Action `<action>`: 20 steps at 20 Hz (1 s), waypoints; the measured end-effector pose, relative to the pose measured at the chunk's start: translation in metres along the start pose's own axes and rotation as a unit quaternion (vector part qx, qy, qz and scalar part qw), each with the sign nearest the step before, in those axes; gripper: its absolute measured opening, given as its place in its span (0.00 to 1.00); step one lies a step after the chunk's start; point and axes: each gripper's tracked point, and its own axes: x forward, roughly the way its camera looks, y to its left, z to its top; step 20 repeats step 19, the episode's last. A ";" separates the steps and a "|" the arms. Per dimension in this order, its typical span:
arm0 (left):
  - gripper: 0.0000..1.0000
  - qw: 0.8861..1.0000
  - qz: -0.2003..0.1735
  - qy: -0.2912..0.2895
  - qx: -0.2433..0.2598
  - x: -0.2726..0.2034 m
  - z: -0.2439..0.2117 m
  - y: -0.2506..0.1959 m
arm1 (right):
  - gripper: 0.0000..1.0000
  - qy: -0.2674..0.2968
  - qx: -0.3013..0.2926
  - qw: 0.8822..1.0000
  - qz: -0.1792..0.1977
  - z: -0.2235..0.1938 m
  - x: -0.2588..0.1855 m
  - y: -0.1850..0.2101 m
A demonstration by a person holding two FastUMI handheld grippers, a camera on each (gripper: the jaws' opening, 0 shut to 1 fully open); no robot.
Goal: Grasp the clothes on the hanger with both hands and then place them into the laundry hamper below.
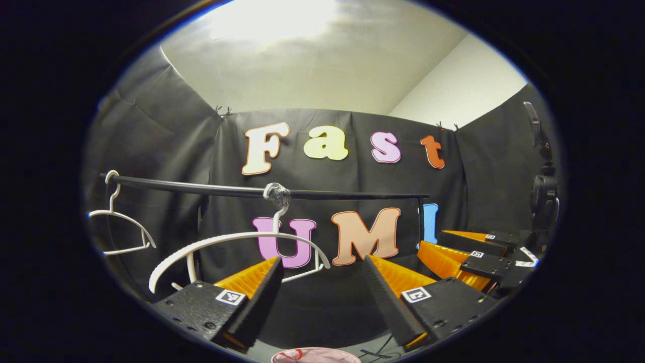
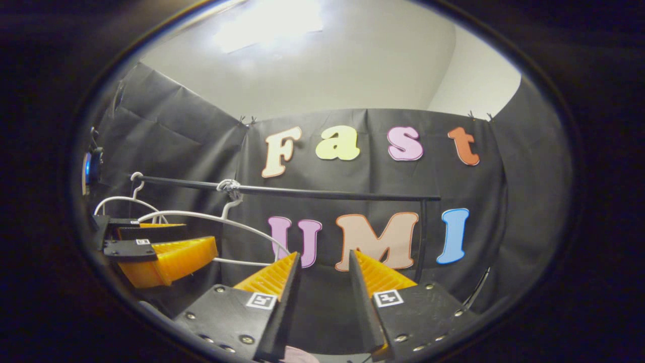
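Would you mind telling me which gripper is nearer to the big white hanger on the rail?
Left. The left gripper sits just beneath the hanger; the right gripper is off to its side.

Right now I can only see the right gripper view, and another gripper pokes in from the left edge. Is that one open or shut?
Observer: Open. The left gripper view shows the left gripper with its fingers well apart and nothing between them.
Operator: What about the small white wire hanger behind it? That gripper hides its lower half from me.
Observer: The small white wire hanger hangs bare at the end of the black metal rail, with no clothes on it.
Operator: Is anything standing off to my right?
Observer: Yes, a tall dark camera stand rises just beyond the right gripper.
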 end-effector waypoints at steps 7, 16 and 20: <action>0.96 1.000 0.014 -0.004 0.001 0.000 0.001 0.002 | 0.98 -0.004 -0.008 1.000 -0.005 0.005 -0.004 -0.007; 0.96 1.000 0.012 0.002 0.005 0.007 -0.004 -0.008 | 0.98 0.001 -0.017 1.000 -0.015 0.004 -0.007 -0.023; 0.96 1.000 0.004 0.005 0.003 0.012 -0.006 -0.020 | 0.98 0.001 -0.022 1.000 -0.021 0.004 -0.008 -0.035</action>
